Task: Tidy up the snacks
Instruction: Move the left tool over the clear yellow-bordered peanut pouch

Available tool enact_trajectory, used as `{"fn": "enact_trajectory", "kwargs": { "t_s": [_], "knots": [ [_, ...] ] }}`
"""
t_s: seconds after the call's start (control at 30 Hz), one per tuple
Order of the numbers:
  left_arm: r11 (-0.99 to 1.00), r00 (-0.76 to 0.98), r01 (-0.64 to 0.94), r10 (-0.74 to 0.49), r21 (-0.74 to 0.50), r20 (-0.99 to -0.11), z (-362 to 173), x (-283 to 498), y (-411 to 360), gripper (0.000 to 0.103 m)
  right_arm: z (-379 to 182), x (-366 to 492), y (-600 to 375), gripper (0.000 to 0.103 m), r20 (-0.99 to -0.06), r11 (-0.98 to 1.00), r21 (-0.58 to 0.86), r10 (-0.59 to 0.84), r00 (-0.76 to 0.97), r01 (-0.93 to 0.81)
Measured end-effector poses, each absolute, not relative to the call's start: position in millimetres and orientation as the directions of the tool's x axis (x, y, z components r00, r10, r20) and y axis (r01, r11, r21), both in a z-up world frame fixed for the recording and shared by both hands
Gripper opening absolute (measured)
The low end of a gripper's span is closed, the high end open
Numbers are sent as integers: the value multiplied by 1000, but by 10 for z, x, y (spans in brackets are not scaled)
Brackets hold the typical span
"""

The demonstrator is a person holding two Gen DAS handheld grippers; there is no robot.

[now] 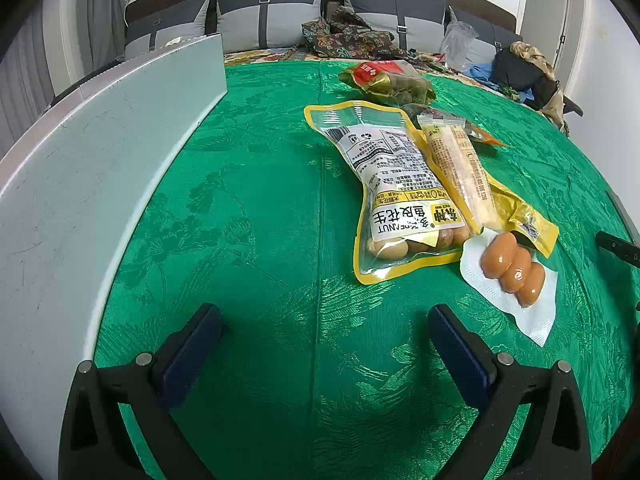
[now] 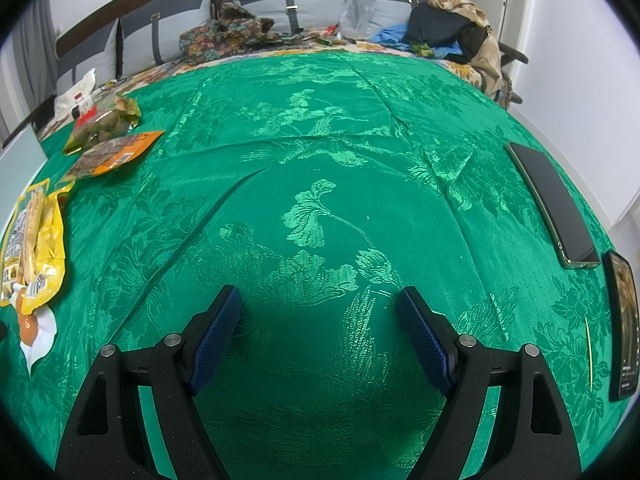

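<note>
Left claw (image 1: 324, 332) gaped empty, nearer the snacks. Peanut pack (image 1: 400, 196) lay far-right of it, long axis running near-to-far. Right claw (image 2: 320, 320) also spread, empty.

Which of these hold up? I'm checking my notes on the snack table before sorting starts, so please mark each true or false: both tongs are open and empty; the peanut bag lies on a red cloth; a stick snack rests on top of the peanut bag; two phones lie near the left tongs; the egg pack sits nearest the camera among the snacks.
1. Both the left tongs and the right tongs are open and empty. True.
2. The peanut bag lies on a red cloth. False: the tablecloth is green.
3. A stick snack rests on top of the peanut bag. True.
4. Two phones lie near the left tongs. False: the phones are on the right side, by the right tongs.
5. The egg pack sits nearest the camera among the snacks. True.
</note>
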State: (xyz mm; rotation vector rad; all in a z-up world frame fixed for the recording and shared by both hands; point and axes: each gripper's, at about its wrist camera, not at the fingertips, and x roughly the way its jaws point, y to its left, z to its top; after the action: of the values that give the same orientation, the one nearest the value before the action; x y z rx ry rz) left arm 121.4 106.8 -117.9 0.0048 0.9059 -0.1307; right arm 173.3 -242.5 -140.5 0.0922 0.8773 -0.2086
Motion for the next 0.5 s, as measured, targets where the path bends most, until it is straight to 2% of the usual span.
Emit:
{"fn": "enact_trajectory", "kwargs": {
  "t_s": [0.5],
  "knots": [
    [992, 605, 120, -106, -41, -789, -1189, 1231, 1064, 101, -1405, 1734, -2426, 83, -771, 976, -5, -144, 621, 219]
  ]
}}
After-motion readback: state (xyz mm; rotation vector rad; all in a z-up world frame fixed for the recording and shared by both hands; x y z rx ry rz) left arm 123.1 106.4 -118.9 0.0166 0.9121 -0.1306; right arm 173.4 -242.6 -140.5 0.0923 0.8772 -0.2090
